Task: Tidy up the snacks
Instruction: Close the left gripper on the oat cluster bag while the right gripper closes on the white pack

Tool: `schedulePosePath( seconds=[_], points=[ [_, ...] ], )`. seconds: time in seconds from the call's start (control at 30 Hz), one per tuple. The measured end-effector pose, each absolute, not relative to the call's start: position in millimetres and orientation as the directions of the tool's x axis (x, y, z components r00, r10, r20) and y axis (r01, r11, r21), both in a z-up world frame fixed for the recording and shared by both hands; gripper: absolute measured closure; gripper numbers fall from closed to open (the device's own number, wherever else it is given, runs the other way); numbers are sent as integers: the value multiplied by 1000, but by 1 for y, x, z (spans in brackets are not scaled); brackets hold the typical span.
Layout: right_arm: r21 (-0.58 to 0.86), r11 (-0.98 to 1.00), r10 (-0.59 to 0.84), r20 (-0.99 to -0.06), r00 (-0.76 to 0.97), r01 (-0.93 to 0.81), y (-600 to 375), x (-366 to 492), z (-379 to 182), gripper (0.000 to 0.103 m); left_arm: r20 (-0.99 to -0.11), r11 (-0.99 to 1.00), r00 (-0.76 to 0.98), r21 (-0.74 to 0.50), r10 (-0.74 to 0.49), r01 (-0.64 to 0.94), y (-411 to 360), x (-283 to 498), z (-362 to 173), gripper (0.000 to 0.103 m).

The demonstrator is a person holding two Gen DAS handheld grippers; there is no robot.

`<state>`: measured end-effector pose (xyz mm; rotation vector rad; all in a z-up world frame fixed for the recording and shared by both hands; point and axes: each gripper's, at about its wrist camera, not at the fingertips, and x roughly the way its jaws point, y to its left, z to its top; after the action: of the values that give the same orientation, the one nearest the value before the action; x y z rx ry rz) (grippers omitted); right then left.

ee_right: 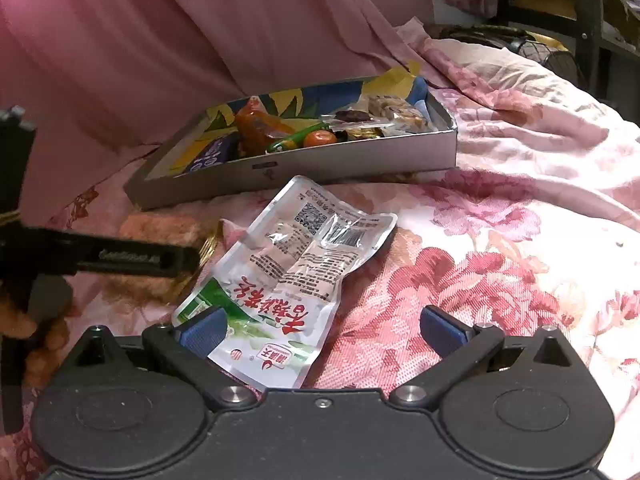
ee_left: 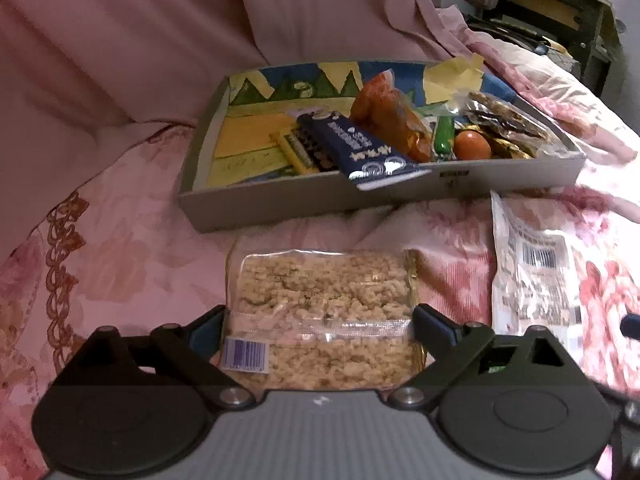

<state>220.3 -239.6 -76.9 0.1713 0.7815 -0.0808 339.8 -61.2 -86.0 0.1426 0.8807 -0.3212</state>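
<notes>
1. Left gripper (ee_left: 320,322): jaws spread about as wide as the clear packet of puffed-grain bars (ee_left: 322,316), one blue pad at each long edge. Both pads (ee_left: 434,326) look to be touching the wrapper, but no squeeze shows in the film, so whether it has a true hold I cannot tell. The packet lies flat on the floral bedspread (ee_left: 120,256), just in front of the tray.

2. Handling, as I judge it: light, a stiff block inside slick film. The grain likely crumbles under hard pinching. Take it across the narrow width near the taped middle band, where the pads now sit, with gentle pressure.

3. Right gripper (ee_right: 322,330): jaws wide open, holding nothing. The left pad rests over the green corner of the white foil pouch (ee_right: 292,272); the right pad stands clear over bare cloth. The pouch lies crumpled on the bedspread, near the tray front.

4. Pouch handling, my guess: soft, floppy, slippery foil with squashy contents. Best pinched at a sealed flat edge, as the belly would slide.

5. Tray (ee_left: 280,204): shallow grey box, already holding a dark blue bar (ee_left: 360,148), an orange packet (ee_left: 388,116), a small round orange item (ee_left: 472,145) and wrapped biscuits (ee_left: 504,118) crowded on the right. The left part is bare.

6. In the way: the blue bar overhangs the tray's front wall directly beyond the grain packet. The two grippers work close together, with the left one showing beside the pouch in the right wrist view.
</notes>
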Motion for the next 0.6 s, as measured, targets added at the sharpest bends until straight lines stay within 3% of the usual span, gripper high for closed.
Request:
schedulePosePath(
  seconds=[0.13, 0.43, 0.6],
  points=[
    [133, 980, -8, -711, 703, 146, -241, 221, -78, 1, -787, 931, 575, 2, -225, 366, -51, 327, -85, 5],
    [155, 974, 3, -736, 677, 164, -245, 223, -85, 1, -831, 800, 458, 25, -317, 599, -31, 286, -84, 5],
    [175, 969, 17, -751, 661, 174, -246, 226, -90, 1, -836, 809, 456, 24, -307, 588, -28, 275, -83, 3]
  ],
)
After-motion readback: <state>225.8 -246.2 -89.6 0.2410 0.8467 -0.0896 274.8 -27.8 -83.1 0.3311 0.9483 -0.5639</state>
